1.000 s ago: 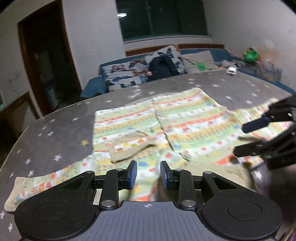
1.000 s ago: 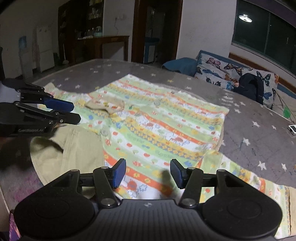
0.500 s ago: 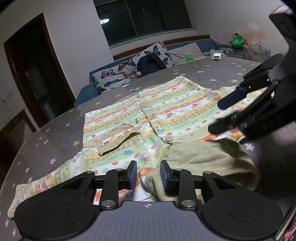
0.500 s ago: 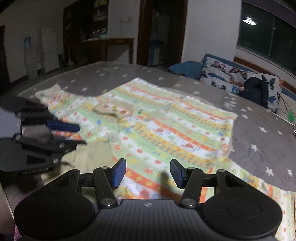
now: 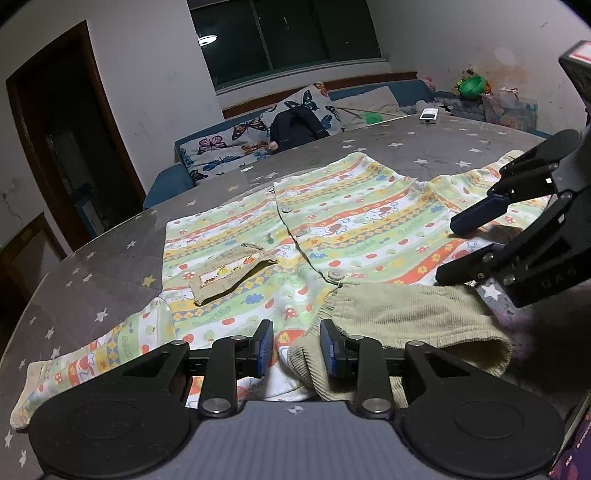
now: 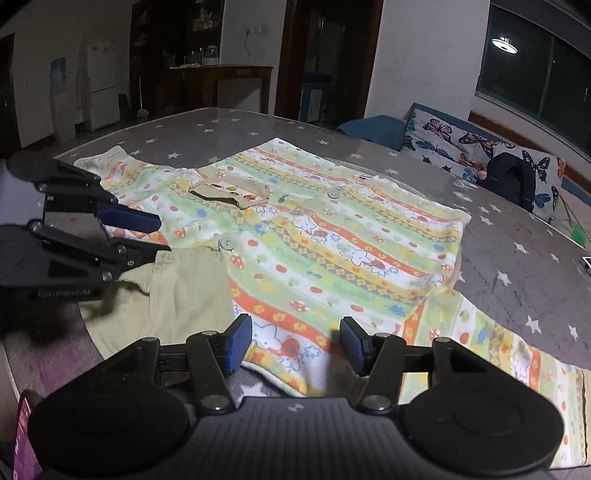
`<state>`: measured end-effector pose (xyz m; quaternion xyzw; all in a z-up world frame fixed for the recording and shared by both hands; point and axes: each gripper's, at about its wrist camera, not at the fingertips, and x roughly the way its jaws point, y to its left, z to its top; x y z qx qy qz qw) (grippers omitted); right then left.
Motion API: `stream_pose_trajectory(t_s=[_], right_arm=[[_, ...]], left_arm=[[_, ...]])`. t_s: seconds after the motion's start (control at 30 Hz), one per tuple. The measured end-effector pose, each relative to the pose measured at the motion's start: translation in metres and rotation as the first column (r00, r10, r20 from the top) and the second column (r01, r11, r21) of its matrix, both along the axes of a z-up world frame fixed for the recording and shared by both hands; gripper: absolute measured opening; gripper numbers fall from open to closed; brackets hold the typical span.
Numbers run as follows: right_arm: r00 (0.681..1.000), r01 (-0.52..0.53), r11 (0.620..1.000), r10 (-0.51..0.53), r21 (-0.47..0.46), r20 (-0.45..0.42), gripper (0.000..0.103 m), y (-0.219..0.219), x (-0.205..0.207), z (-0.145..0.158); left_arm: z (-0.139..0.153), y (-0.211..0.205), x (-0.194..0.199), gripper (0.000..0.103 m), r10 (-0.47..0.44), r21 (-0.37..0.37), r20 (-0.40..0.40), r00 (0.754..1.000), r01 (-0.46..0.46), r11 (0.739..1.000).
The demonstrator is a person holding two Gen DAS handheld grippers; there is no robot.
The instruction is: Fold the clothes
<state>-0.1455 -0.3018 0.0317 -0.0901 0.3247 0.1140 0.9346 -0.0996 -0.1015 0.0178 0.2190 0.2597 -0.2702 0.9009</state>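
Cardigan (image 5: 343, 236) lies flat just ahead of left gripper (image 5: 296, 347) and right gripper (image 6: 295, 343), both spread.

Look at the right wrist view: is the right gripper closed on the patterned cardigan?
No. The right gripper stands open above the patterned cardigan, with a clear gap between its blue pads.

White walls (image 5: 155, 74), dark window (image 5: 288, 33), butterfly-print cushions (image 5: 229, 147).

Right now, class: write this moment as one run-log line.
left gripper: open, at khaki collar | right gripper: open, over cardigan hem | cardigan: flat, unfolded | surface: star-print table
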Motion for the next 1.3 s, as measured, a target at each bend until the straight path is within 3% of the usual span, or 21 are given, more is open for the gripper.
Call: stream_pose_trajectory(t_s=[0.4,0.6,1.07,1.3], right_arm=[[0.999,0.039,0.999,-0.039,0.021,0.004,0.053,-0.016,-0.011,-0.001],[0.997,0.073,0.997,-0.072,0.027,-0.009,0.053,-0.029,-0.016,-0.002],[0.992,0.125,0.992,-0.124,0.034,-0.013,0.053,-0.049,-0.020,-0.006],[0.986,0.164,0.985,-0.164,0.049,-0.006,0.053,-0.061,-0.024,-0.006]], left_arm=[[0.036,-0.009,0.015,0.031,-0.020,-0.065,0.031,0.999,0.022,0.998],[0.032,-0.027,0.022,0.031,-0.054,-0.085,-0.008,0.999,0.053,0.995],[0.003,-0.035,0.017,0.032,-0.081,-0.027,-0.059,0.995,0.080,0.996],[0.014,-0.032,0.015,0.032,-0.089,-0.042,-0.036,0.995,0.087,0.995]])
